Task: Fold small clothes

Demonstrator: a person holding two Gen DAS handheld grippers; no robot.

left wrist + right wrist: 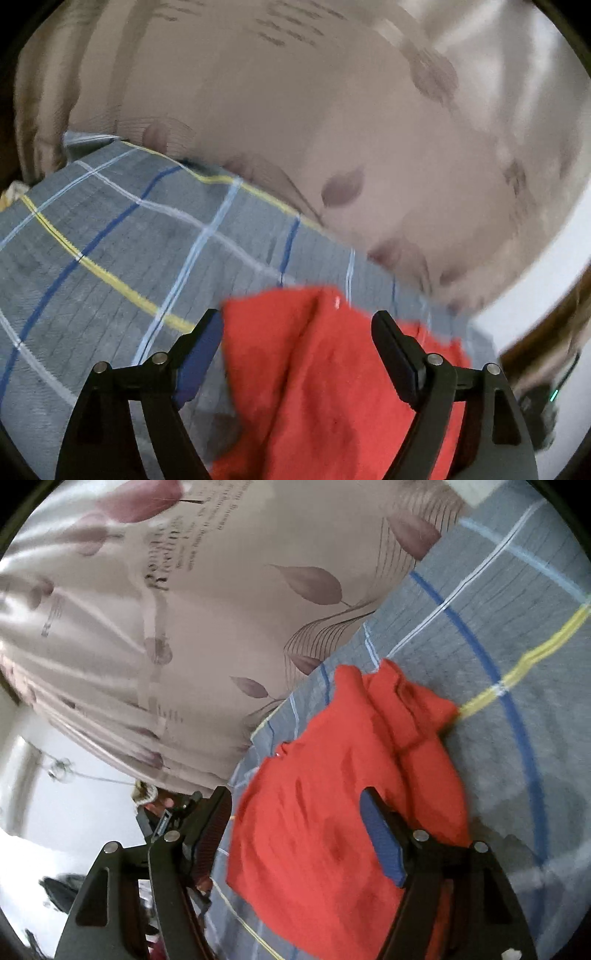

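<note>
Lies bunched on the grey checked bedcover (517, 760): one small red garment (332, 794), folded over itself, thicker and creased at the far end, flatter and broader toward the viewer. Long axis running away from both tools, roughly along the cover's edge that meets the leaf-printed curtain (207, 635).

Directly ahead of and beneath the left gripper (297, 339), red garment (325, 376) filling the gap between spread jaws, neither pad pressing cloth. Much the same for the right gripper (295, 819): jaws wide, cloth lying under and between them, nothing pinched. Both about equally close to the near end; the right view shows more of the far, rumpled part, so probably the better placed for reaching it.

Open room: plenty of bare bedcover (110, 240) on the side away from the curtain, good for spreading or flattening. Little margin on the curtain side, where the garment sits close to the cover's edge; any fold pushed that way risks slipping off. Motion blur softens the cloth's outlines.
</note>
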